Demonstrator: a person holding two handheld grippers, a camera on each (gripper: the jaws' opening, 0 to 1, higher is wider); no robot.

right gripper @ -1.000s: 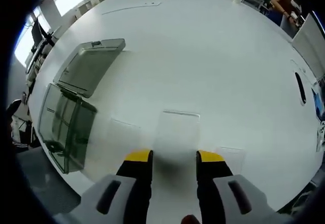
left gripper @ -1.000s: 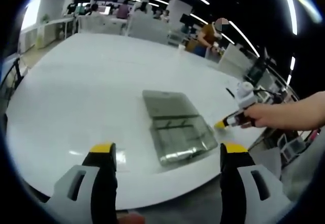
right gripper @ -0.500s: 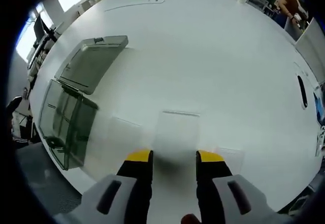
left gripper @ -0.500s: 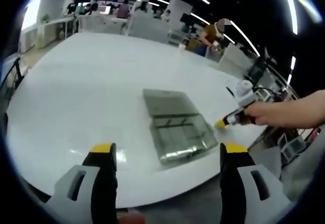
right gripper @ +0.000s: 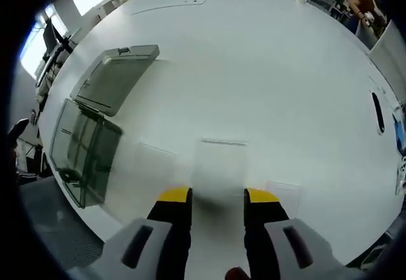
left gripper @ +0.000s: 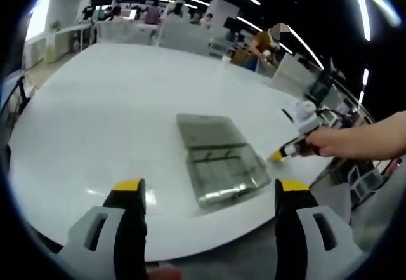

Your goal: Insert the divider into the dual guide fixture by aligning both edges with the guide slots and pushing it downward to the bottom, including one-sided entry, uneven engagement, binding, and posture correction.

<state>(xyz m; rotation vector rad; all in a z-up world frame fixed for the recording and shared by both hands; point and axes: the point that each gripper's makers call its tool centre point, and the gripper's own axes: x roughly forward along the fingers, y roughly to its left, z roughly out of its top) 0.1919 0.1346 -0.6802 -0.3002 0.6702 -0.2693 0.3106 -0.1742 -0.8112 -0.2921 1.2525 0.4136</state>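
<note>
- Left gripper (left gripper: 209, 188) — jaws spread wide, yellow-tipped, holding nothing, hovering over the near edge of the glossy white counter (left gripper: 95, 115).
- Right gripper (right gripper: 216, 195) — jaws fairly close, straddling the near end of a flat, clear divider (right gripper: 220, 166) lying on the counter; whether they pinch it I cannot tell.
- Fixture (right gripper: 85, 153): smoky translucent plastic box, hinged lid open flat, at the counter's edge, well left of the divider.

My grippers: two, left gripper (left gripper: 206, 192), right gripper (right gripper: 217, 195)
Clear dividers I see: three, middle divider (right gripper: 221, 166)
Fixture boxes: one, fixture (right gripper: 85, 156)
Lids: one, lid (right gripper: 114, 79)
</note>
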